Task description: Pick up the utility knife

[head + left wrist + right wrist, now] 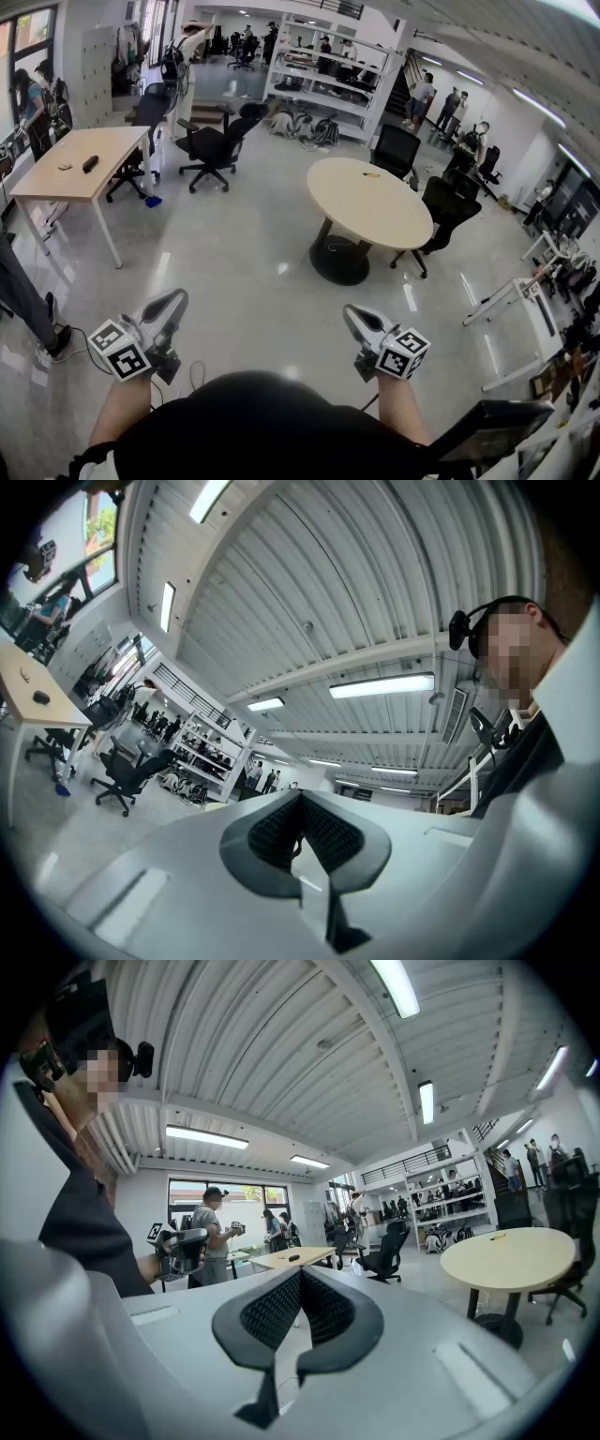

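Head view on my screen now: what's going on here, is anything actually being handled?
Nothing is being handled yet. A person stands on the open floor holding the left gripper and the right gripper out in front, jaws together on both, nothing between them. A round table stands ahead, a rectangular table with a dark object to the left; no utility knife can be made out.

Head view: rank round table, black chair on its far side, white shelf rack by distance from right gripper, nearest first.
1. Round table, just ahead of the right gripper.
2. Black chair, beyond the table.
3. White shelf rack, far back.
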Demonstrator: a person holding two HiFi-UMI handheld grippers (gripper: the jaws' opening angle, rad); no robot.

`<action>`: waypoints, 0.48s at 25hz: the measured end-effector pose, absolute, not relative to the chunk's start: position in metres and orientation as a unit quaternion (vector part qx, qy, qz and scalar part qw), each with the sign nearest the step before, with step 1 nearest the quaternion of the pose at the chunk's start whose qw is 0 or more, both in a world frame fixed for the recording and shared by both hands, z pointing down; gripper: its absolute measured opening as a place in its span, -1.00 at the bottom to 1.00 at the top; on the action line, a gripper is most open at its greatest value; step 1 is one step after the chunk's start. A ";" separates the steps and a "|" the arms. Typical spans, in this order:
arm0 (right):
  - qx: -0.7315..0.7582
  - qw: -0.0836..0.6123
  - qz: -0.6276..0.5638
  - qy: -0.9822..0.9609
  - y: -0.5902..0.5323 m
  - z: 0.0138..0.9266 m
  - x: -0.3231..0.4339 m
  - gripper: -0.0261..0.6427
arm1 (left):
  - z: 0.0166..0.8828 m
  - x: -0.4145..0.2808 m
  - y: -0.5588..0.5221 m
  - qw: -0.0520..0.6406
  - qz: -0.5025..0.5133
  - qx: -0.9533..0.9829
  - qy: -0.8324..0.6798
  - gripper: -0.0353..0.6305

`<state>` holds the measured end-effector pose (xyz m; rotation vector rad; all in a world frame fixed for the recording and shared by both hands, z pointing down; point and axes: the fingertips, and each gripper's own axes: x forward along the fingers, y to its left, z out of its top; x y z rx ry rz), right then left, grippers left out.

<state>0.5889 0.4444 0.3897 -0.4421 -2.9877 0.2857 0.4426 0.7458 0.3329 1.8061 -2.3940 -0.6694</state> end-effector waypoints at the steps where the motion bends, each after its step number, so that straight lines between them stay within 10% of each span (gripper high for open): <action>1: -0.146 0.054 0.093 -0.983 0.443 0.390 0.589 -0.89 | 0.334 0.442 0.744 0.035 -0.218 0.588 -0.778 -0.91; 12: -0.150 0.047 0.097 -0.983 0.433 0.387 0.592 -0.89 | 0.330 0.444 0.727 0.033 -0.216 0.597 -0.772 -0.91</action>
